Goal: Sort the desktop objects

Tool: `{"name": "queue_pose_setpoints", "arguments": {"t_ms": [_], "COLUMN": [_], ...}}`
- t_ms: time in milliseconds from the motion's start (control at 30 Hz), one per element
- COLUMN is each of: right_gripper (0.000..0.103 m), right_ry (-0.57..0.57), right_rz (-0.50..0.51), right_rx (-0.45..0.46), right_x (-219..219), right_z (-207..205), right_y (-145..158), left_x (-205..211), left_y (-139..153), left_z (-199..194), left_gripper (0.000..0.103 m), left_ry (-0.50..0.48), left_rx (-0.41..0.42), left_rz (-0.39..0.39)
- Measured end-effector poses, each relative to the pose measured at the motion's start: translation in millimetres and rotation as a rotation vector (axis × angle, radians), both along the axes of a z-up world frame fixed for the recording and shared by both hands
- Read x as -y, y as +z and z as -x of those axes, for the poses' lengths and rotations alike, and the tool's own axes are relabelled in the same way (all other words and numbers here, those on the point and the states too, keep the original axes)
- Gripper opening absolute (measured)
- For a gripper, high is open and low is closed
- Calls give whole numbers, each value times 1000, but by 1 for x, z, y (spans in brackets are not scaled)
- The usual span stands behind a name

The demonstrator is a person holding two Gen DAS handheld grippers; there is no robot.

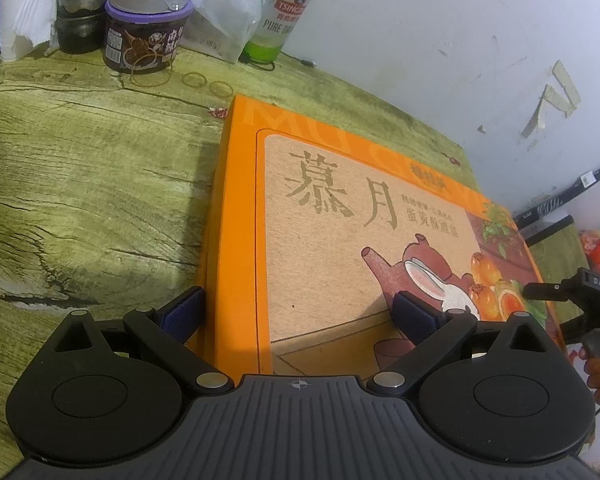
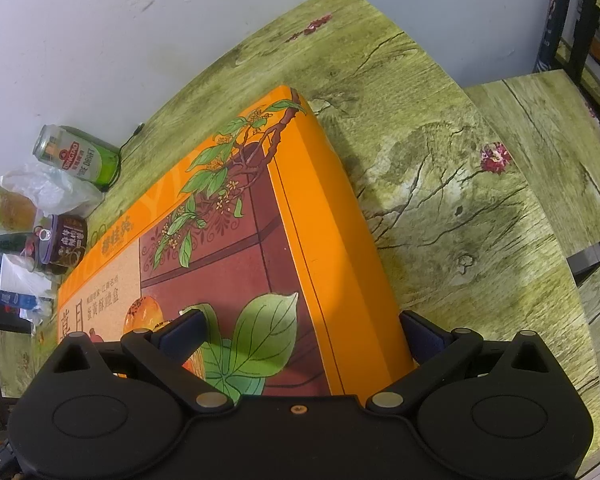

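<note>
One flat orange cardboard gift box (image 1: 340, 216) lies on the green wood-grain counter (image 1: 80, 184), with the left claw (image 1: 298, 312) and right claw (image 2: 304, 334) each spread wide astride an opposite near edge, gripping nothing, seemingly poised to lift it together, one green beer can (image 1: 284, 12) behind.

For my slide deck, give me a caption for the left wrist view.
Open left gripper straddling the left edge of an orange gift box on the table.
</note>
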State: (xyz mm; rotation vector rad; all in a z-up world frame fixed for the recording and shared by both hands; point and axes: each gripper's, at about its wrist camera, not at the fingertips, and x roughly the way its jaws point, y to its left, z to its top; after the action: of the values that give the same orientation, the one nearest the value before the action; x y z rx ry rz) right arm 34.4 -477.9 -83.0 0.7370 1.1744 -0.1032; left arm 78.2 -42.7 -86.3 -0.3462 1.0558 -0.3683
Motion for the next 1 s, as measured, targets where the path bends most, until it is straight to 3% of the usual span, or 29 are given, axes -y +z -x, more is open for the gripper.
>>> {"name": "queue_pose_setpoints", "arguments": {"t_ms": [1000], "right_gripper": [103], "right_ry": [37], "right_rz": [16], "right_rx": [10], "right_x": [-2], "right_z": [1], "right_y": [0], "left_x": [0], "left_y": [1], "left_z": [-3], "left_gripper": [100], "left_ry": [-53], "left_rx": [-59], "left_rz": [-35]}}
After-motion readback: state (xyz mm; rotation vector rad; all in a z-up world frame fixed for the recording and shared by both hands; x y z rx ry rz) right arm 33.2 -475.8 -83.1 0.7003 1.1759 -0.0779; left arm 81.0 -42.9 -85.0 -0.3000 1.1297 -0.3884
